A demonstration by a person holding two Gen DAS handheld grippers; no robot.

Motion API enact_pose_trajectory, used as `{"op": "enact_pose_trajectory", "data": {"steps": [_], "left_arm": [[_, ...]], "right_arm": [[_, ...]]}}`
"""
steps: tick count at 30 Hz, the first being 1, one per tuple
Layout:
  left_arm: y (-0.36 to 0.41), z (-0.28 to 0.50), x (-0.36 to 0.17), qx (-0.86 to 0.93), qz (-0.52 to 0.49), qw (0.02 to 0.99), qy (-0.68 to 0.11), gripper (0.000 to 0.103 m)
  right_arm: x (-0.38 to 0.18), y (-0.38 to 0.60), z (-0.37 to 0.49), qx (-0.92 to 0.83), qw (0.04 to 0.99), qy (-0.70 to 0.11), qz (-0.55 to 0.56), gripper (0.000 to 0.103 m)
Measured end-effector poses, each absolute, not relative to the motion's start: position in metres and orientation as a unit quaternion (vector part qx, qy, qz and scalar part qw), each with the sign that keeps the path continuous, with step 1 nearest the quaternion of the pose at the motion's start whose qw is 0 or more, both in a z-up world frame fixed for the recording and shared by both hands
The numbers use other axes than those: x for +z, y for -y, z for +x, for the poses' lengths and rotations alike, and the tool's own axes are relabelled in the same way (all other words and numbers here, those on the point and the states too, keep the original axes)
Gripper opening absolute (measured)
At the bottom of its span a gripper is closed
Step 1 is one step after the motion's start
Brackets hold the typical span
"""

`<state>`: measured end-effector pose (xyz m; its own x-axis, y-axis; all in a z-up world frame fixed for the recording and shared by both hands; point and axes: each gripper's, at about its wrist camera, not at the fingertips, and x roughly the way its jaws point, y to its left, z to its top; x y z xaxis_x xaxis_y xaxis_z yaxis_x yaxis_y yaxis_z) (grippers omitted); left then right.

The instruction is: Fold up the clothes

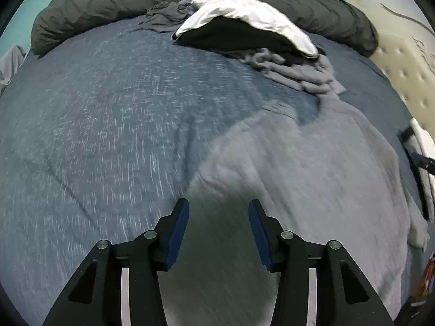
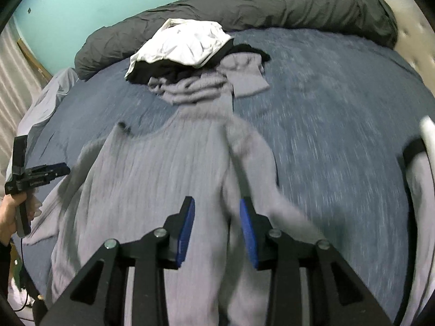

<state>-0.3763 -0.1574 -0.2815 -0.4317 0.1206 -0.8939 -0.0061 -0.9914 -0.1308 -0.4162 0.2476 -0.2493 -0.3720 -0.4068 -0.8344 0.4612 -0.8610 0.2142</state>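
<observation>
Blue bedspread [image 1: 108, 108], teal wall [image 2: 108, 0]

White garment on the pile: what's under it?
Under the white garment lies a black garment, its edge showing. Bunched grey clothes sit in front, on the blue bedspread. How far the black piece runs beneath, or what else is there, is covered.

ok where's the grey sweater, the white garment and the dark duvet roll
grey sweater [image 2: 152, 179]: right wrist view, on its ribbed body
white garment [image 2: 185, 43]: right wrist view, on its crumpled top face
dark duvet roll [image 1: 89, 8]: left wrist view, on its left bulge
</observation>
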Motion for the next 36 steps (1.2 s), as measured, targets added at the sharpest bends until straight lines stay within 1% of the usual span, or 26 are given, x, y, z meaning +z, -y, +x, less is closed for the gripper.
{"op": "enact_pose_trajectory", "data": {"steps": [5,11,19,21,22,23,25,27,29,31,33,35,36], "left_arm": [[0.162,-0.406,-0.296,0.843,-0.533,0.032,0.059,0.050],[0.153,-0.425,-0.307,0.841,-0.536,0.054,0.055,0.050],[0.148,-0.436,-0.319,0.838,-0.539,0.078,0.044,0.049],[0.147,-0.436,-0.321,0.839,-0.536,0.085,0.039,0.040],[0.146,-0.436,-0.321,0.841,-0.533,0.088,0.034,0.037],[0.144,-0.436,-0.321,0.843,-0.529,0.092,0.028,0.030],[0.140,-0.434,-0.320,0.847,-0.523,0.095,0.014,0.025],[0.135,-0.432,-0.319,0.851,-0.517,0.096,0.001,0.017],[0.133,-0.431,-0.319,0.853,-0.513,0.094,-0.004,0.014],[0.132,-0.430,-0.318,0.856,-0.509,0.092,-0.005,0.013],[0.132,-0.428,-0.315,0.859,-0.504,0.090,-0.003,0.012],[0.134,-0.426,-0.310,0.864,-0.496,0.082,-0.005,0.011],[0.136,-0.425,-0.307,0.866,-0.493,0.078,-0.005,0.010]], "right_arm": [[-0.256,-0.208,-0.451,-0.824,0.280,-0.071,0.487,0.034],[-0.272,-0.165,-0.486,-0.810,0.290,-0.131,0.492,0.034],[-0.308,-0.115,-0.522,-0.792,0.275,-0.202,0.506,0.034],[-0.320,-0.106,-0.529,-0.785,0.271,-0.221,0.512,0.034],[-0.326,-0.101,-0.532,-0.780,0.267,-0.236,0.515,0.034],[-0.331,-0.097,-0.534,-0.776,0.265,-0.247,0.517,0.034],[-0.337,-0.092,-0.537,-0.770,0.268,-0.261,0.517,0.034],[-0.343,-0.089,-0.539,-0.766,0.270,-0.269,0.517,0.034],[-0.345,-0.089,-0.540,-0.767,0.275,-0.269,0.513,0.034],[-0.347,-0.090,-0.538,-0.770,0.280,-0.271,0.506,0.034],[-0.348,-0.093,-0.536,-0.772,0.289,-0.266,0.500,0.028],[-0.347,-0.094,-0.532,-0.776,0.293,-0.266,0.492,0.011],[-0.347,-0.094,-0.529,-0.778,0.294,-0.267,0.487,0.009]]}}
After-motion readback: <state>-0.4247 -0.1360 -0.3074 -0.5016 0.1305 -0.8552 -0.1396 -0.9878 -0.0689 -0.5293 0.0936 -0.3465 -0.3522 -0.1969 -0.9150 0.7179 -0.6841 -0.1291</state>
